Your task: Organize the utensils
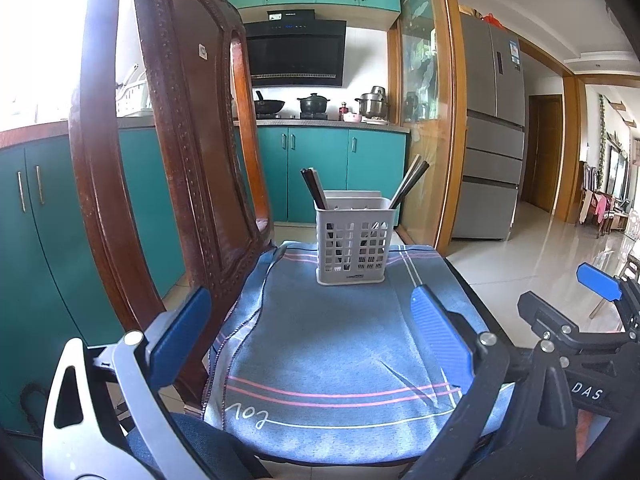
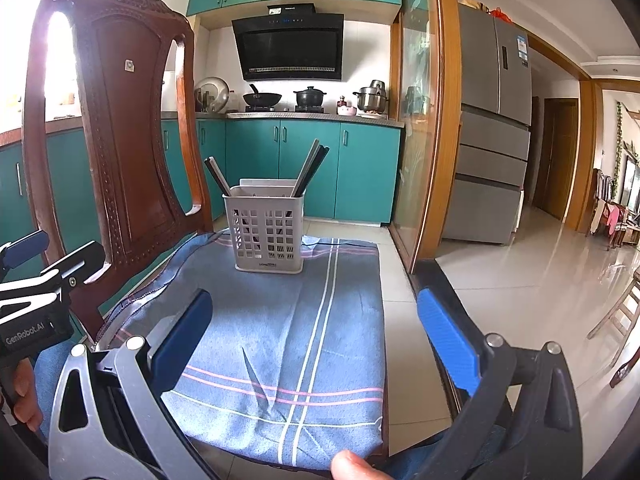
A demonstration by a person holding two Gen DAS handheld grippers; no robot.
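A white perforated utensil holder (image 1: pixel 352 240) (image 2: pixel 266 232) stands on a blue striped cloth (image 1: pixel 332 344) (image 2: pixel 280 340) at its far end. Dark chopsticks (image 1: pixel 314 188) (image 2: pixel 218 178) lean left in it and another bunch (image 1: pixel 410 184) (image 2: pixel 310 170) leans right. My left gripper (image 1: pixel 312 340) is open and empty, low over the near cloth. My right gripper (image 2: pixel 316 340) is open and empty, also over the near cloth. The right gripper shows at the right edge of the left wrist view (image 1: pixel 600 300); the left gripper shows at the left edge of the right wrist view (image 2: pixel 36 264).
A carved wooden chair back (image 1: pixel 180 140) (image 2: pixel 120 140) rises at the left of the cloth. Teal cabinets (image 1: pixel 320 168) and a stove with pots (image 2: pixel 308 98) stand behind. A glass door frame (image 2: pixel 432 120) and a fridge (image 2: pixel 492 128) are at the right, beyond tiled floor (image 2: pixel 520 280).
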